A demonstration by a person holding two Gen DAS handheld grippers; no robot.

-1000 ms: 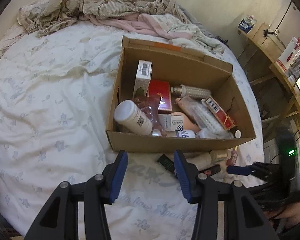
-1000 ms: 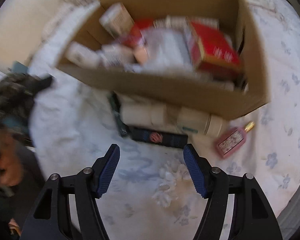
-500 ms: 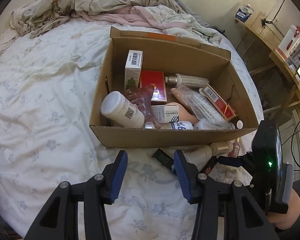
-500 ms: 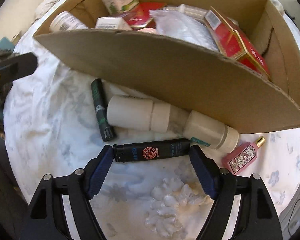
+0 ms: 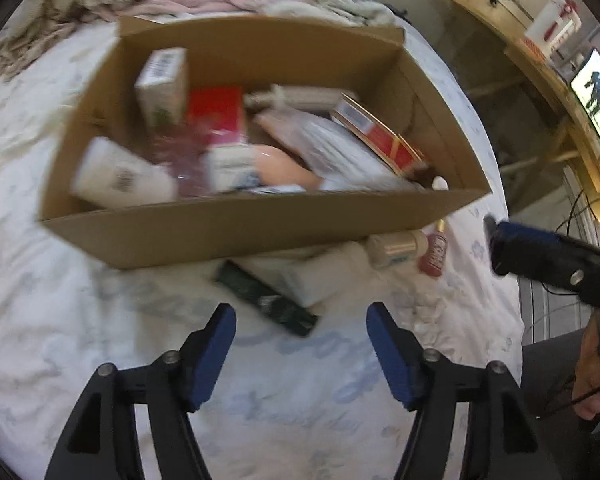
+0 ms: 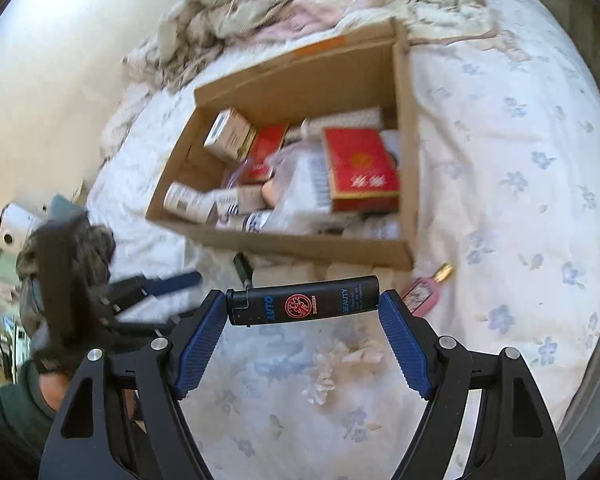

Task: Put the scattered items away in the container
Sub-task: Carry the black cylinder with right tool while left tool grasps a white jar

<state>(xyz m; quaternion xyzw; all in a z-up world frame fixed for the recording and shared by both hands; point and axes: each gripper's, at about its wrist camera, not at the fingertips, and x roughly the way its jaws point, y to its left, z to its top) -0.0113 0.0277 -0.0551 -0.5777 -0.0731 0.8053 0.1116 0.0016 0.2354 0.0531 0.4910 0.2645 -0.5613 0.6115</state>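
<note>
Between the blue pads of the right claw (image 6: pixel 302 308), low in the middle of the right wrist view, a black lighter (image 6: pixel 303 305) is clamped end to end, its long axis running straight across from one pad to the other. It hangs clear of the bed (image 6: pixel 500 168), and the cardboard box (image 6: pixel 405 152) lies ahead of it, toward the upper middle of the frame. The box's near wall stands between lighter and interior, so I judge the carry must clear that edge before release; the box is already crowded with cartons and bottles, the barest room showing along its back wall.

Further out, against the near wall on the sheet, wait a dark slim tube (image 5: pixel 266 298), a pale cylindrical bottle (image 5: pixel 396 249) and a small pink perfume bottle (image 5: pixel 434 254).

Bottom centre of the left wrist view, the left claw (image 5: pixel 300 348) is opening with nothing between its pads. The dark tube lies just beyond its tips, slanting from upper left to lower right, so it sits skewed to the gap. This claw looks the nearer one for that tube. The right claw's finger intrudes at the right edge, so the two hands work close together here.
</note>
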